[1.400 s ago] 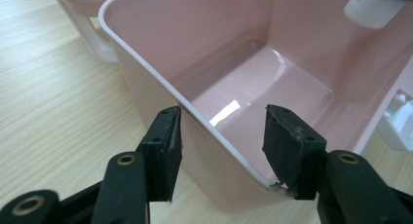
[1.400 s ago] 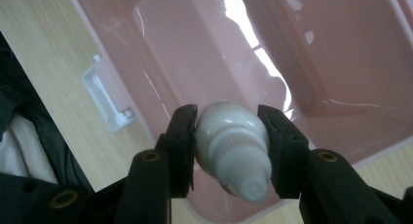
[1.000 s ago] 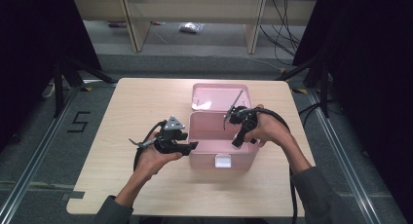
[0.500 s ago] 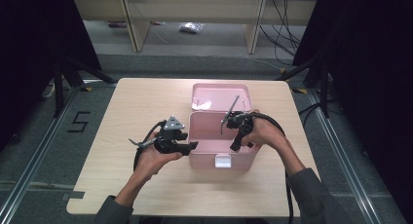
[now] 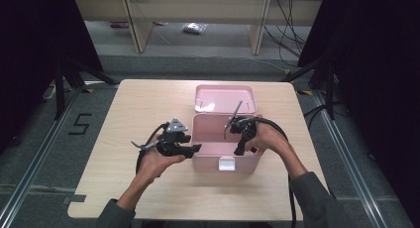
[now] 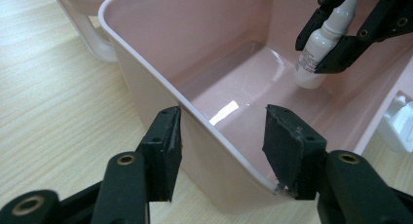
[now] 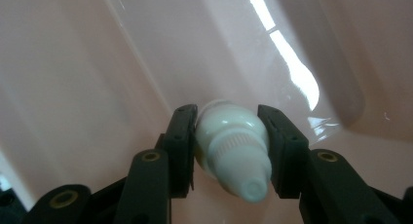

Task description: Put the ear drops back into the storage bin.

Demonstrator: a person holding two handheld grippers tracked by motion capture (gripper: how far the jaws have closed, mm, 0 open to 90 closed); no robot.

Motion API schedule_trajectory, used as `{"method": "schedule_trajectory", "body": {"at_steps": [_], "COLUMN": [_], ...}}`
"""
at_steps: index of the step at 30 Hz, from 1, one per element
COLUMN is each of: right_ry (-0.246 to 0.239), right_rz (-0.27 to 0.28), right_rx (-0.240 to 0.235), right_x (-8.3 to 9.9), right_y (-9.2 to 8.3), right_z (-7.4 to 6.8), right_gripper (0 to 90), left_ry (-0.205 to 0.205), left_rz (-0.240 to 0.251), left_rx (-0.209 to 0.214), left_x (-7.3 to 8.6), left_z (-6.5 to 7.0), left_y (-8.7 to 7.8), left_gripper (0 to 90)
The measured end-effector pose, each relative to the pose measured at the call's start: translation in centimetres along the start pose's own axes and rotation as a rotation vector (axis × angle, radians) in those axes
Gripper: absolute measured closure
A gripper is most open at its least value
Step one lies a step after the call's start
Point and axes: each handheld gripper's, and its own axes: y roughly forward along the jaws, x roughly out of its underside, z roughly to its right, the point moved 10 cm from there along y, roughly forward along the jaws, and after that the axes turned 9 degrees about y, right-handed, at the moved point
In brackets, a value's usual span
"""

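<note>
The right gripper (image 7: pixel 226 136) pinches a small white bottle (image 7: pixel 233 156) by its shoulders, one pad on each side. In the left gripper view the bottle (image 6: pixel 321 44) stands close to upright inside the pink box (image 6: pixel 146 83), nozzle up, its base touching or just off the floor — which of the two is hard to tell. Its long axis runs roughly 6 to 12 o'clock, tipped a little toward 1.

The left gripper (image 6: pixel 221 146) straddles the box's near wall, jaws spread, one pad outside and one inside; the inner pad stands clear of the wall, so it steadies rather than clamps. From it the bottle lies at about 2 o'clock, well apart.

In the high view the right gripper (image 5: pixel 239 149) points down into the box (image 5: pixel 225 161), at 3 o'clock from the left gripper (image 5: pixel 195 148). The right hand alone bears the bottle, so the release looks to be its move — likely just a spreading of the jaws.
</note>
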Motion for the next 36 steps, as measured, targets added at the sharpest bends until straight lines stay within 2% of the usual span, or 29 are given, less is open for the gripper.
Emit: {"method": "schedule_trajectory", "body": {"at_steps": [2, 3, 4, 10, 11, 15, 16, 19, 20, 21, 23, 25, 26, 28, 29, 30, 32, 35, 36], "right_ry": [-0.026, -0.022, 0.011, -0.009, 0.015, -0.016, 0.003, 0.018, 0.0, 0.017, 0.002, 0.035, 0.021, 0.027, 0.021, 0.001, 0.012, 0.013, 0.031], "right_rz": [-0.005, -0.001, -0.004, -0.004, -0.005, -0.003, -0.008, -0.012, -0.011, -0.021, -0.019, -0.005, 0.006, 0.013, 0.036, 0.04, 0.088, 0.139, 0.16], "right_rx": [0.014, 0.009, -0.005, -0.007, -0.009, -0.011, -0.014, -0.023, -0.02, -0.022, -0.019, -0.04, -0.038, -0.035, -0.045, -0.039, -0.054, -0.05, -0.052], "right_x": [0.1, 0.0, 0.1, 0.2, 0.2, 0.4, 0.5, 0.6, 0.6, 0.7, 0.7, 0.5, 0.5, 0.5, 0.3, 0.3, 0.0, -0.4, -0.5], "right_y": [0.2, 0.3, 0.3, 0.8, 0.9, 1.2, 1.2, 1.4, 1.4, 1.5, 1.6, 1.3, 1.1, 0.6, 0.3, 0.1, -0.7, -1.9, -2.2], "right_z": [0.5, 0.4, -0.1, 0.1, 0.0, 0.3, 0.2, 0.1, 0.2, 0.0, 0.1, -0.2, -0.1, -0.1, -0.2, 0.0, -0.2, -0.1, -0.1], "right_gripper": [60.4, 60.5, 60.5, 60.4, 60.4, 60.4, 60.4, 60.4, 60.3, 60.3, 59.3, 55.8, 54.6, 52.7, 46.8, 44.9, 43.5, 39.5, 38.8], "left_ry": [0.001, 0.001, 0.001, 0.001, 0.002, 0.004, 0.005, -0.015, -0.006, -0.004, 0.006, 0.012, 0.015, 0.006, 0.005, 0.002, 0.001, -0.002, -0.006], "left_rz": [0.0, 0.0, 0.0, 0.0, 0.0, 0.0, 0.0, -0.003, -0.001, 0.0, -0.003, 0.0, 0.005, 0.009, 0.011, 0.013, 0.014, 0.017, 0.018], "left_rx": [-0.001, 0.0, 0.0, -0.001, -0.001, -0.002, -0.002, 0.003, 0.002, 0.003, 0.002, -0.01, -0.002, -0.003, -0.004, -0.003, -0.003, -0.002, 0.0], "left_x": [0.0, 0.0, 0.0, 0.0, 0.0, 0.0, 0.0, 0.0, 0.0, 0.0, 0.0, 0.0, -0.1, -0.2, -0.2, -0.3, -0.3, -0.4, -0.4], "left_z": [0.0, 0.0, 0.0, 0.0, 0.0, 0.0, 0.0, 0.1, 0.1, 0.1, 0.0, -0.1, 0.0, 0.0, 0.0, 0.0, 0.0, 0.1, 0.1], "left_y": [0.0, 0.0, 0.0, 0.0, 0.0, 0.0, 0.0, 0.0, 0.0, 0.0, 0.0, 0.0, -0.1, -0.1, -0.1, -0.1, -0.1, 0.0, -0.1], "left_gripper": [48.0, 48.0, 48.0, 48.0, 48.1, 48.1, 48.1, 48.1, 48.0, 48.0, 47.9, 47.4, 47.1, 46.4, 45.7, 45.1, 43.7, 42.2, 41.7]}}
